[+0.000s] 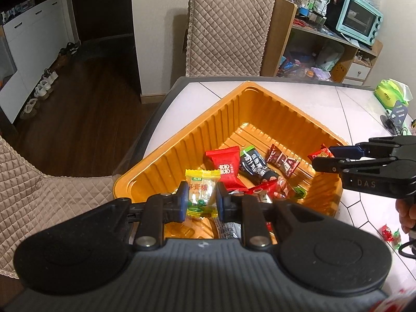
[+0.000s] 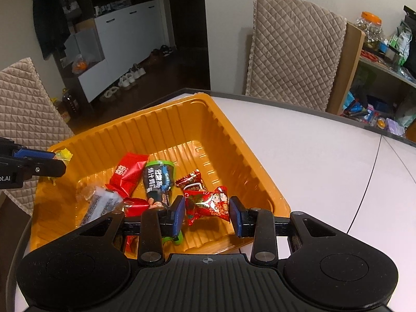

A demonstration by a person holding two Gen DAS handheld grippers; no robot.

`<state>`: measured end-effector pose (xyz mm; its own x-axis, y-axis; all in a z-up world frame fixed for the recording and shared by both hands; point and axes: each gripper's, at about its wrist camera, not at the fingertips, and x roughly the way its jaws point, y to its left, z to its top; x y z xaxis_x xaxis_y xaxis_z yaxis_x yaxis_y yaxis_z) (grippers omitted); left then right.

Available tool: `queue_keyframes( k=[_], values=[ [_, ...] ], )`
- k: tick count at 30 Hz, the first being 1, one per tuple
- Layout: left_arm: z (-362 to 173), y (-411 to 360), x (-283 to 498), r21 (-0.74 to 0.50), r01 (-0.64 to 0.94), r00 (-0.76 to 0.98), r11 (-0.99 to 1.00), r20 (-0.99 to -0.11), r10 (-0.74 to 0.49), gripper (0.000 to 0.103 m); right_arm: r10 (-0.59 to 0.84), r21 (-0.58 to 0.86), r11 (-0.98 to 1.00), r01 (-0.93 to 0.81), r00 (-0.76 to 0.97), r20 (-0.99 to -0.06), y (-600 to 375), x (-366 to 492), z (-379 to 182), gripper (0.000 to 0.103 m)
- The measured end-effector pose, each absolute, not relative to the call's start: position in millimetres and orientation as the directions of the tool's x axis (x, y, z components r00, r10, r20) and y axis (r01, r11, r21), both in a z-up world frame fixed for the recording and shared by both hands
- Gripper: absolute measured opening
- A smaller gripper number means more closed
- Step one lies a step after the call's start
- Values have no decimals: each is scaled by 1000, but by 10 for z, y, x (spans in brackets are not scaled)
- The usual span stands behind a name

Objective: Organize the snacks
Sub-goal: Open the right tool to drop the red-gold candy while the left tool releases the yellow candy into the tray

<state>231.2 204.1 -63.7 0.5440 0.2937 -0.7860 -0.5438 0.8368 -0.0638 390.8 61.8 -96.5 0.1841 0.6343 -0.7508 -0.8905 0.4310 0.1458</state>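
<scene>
An orange ribbed plastic tray [image 1: 228, 109] [image 2: 166, 119] sits on the white table and holds several wrapped snacks, among them a red packet [image 1: 226, 163] [image 2: 128, 173] and a black-and-green packet [image 1: 253, 165] [image 2: 157, 179]. My left gripper [image 1: 200, 199] is shut on a yellow-green wrapped candy [image 1: 201, 192] over the tray's near corner. Over the tray's other side, my right gripper [image 2: 206, 212] is shut on a red candy [image 2: 208, 202] printed with cartoon figures. The right gripper [image 1: 326, 157] shows at the right edge of the left wrist view, the left gripper [image 2: 56, 160] at the left edge of the right wrist view.
Quilted beige chairs [image 1: 228, 26] [image 2: 293, 52] stand at the table's far side, another [image 1: 39, 202] at the near left. Loose red-and-green candies [image 1: 391, 235] lie on the table right of the tray. A green tissue pack [image 1: 392, 93] sits at the far right, cluttered shelves [image 1: 325, 46] behind.
</scene>
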Motion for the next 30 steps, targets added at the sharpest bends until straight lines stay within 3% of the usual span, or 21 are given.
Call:
queue_keyframes(
  k=[6, 11, 30],
  values=[
    [-647, 2037, 2328, -65, -544, 542, 836, -789, 291, 19, 631, 143, 443, -885, 195, -751, 633, 3911, -962, 41],
    [-663, 2043, 2332, -66, -545, 540, 836, -790, 289, 19, 642, 146, 452, -880, 208, -738, 604, 3919, -924, 53],
    [-777, 2151, 2520, -42, -541, 526, 840, -796, 299, 20, 653, 183, 478, -859, 209, -728, 533, 3991, -898, 54]
  ],
)
